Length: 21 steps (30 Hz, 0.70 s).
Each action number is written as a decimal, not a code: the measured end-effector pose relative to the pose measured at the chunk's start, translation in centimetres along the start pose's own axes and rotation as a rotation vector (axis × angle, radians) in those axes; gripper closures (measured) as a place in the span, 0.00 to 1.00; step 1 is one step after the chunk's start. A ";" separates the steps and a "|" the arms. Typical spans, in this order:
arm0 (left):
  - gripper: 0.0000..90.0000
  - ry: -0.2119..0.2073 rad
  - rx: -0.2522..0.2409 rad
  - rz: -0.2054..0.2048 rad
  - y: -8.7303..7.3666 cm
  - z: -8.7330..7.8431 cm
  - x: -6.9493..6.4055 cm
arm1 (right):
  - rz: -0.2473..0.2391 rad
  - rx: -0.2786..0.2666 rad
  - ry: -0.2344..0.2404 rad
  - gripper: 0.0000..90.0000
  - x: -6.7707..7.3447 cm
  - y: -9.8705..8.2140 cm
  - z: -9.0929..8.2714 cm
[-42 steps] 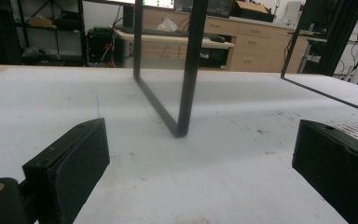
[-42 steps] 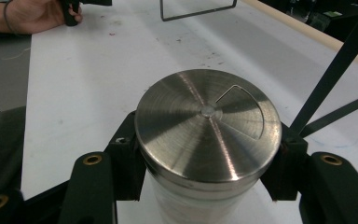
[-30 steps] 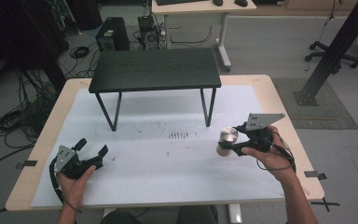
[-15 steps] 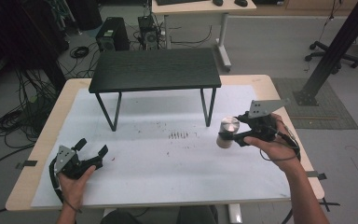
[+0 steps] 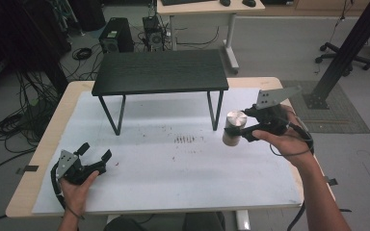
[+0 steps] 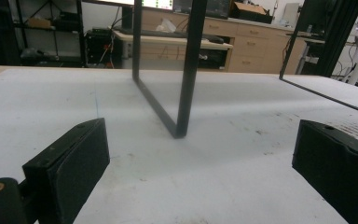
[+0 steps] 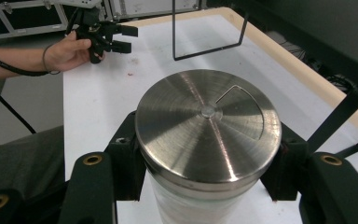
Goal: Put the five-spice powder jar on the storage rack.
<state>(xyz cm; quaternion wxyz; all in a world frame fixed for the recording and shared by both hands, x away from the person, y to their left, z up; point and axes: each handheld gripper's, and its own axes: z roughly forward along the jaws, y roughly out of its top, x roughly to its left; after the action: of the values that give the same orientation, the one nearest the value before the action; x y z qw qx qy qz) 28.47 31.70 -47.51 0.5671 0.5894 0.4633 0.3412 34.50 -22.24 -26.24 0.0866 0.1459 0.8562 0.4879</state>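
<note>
White matting covers the table, with open room across its centre and near edge. Black stand occupies the far edge. Right gripper clamps a steel-lidded jar, held clear of the surface near the right edge. Left gripper rests at the near-left corner, jaws spread wide, holding nothing.

From my remote seat I see two matte black units. The left hand-held gripper carries a grey three-cornered plate dotted with small holes, and a black cable loops from it around the wrist. The right hand-held gripper wears a larger grey plate and trails its own black cable. Its jaw arms show brass-coloured rivets (ringed like eyelets). Both forearms are bare, with no sleeves.
</note>
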 end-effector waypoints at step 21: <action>0.05 -0.002 -0.002 0.001 0.0 0.0 0.0 | -0.037 -0.006 0.023 0.48 -0.5 5.8 -0.2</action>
<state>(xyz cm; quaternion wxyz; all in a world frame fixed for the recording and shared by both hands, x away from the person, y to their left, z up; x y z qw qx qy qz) 28.45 31.70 -47.52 0.5677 0.5895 0.4621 0.3415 35.82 -19.81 -21.12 0.0862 0.1241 0.8582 0.4906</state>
